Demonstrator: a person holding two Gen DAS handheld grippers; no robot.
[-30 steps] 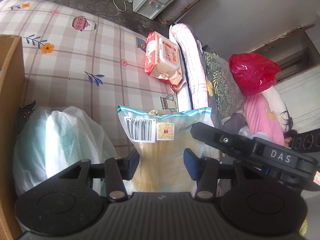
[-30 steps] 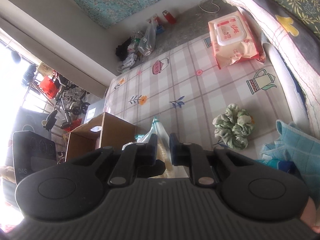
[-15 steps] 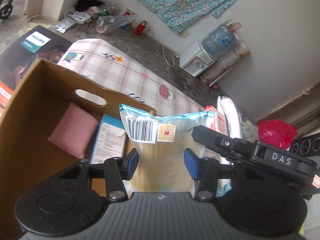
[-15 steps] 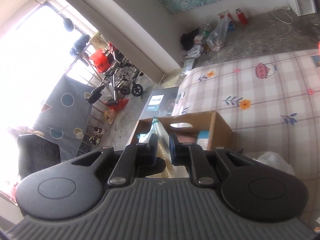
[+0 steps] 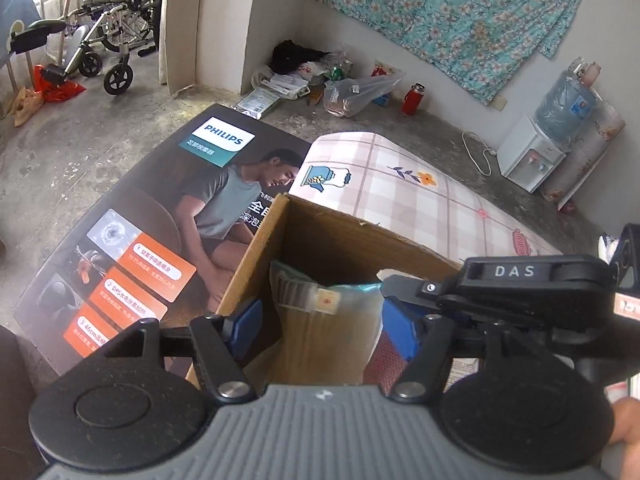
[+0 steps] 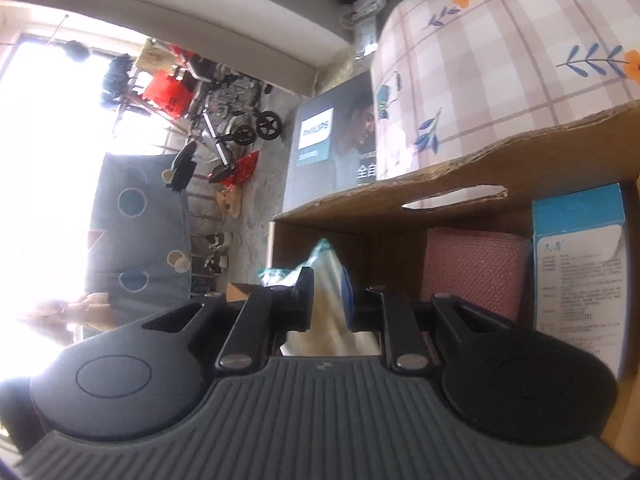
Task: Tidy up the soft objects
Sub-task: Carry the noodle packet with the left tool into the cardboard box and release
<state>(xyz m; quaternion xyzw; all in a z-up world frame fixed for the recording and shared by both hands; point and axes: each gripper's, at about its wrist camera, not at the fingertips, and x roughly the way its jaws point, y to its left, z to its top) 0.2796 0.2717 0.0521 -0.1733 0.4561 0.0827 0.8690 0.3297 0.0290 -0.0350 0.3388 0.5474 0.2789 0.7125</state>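
change: packet (image 5: 328, 332) carried from over the bed into the cardboard box (image 5: 256, 252), lower centre of frame | left claw (image 5: 320, 320) opening, pads clear of packet | right claw (image 6: 330, 300) narrow, opening, packet edge between jaws | meaning: packet being released, placement nearly done

Cardboard box (image 5: 256, 248) open above; pink roll (image 6: 476, 272) crowds inside.

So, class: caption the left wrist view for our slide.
Left gripper opening around a clear packet lowered into the cardboard box.
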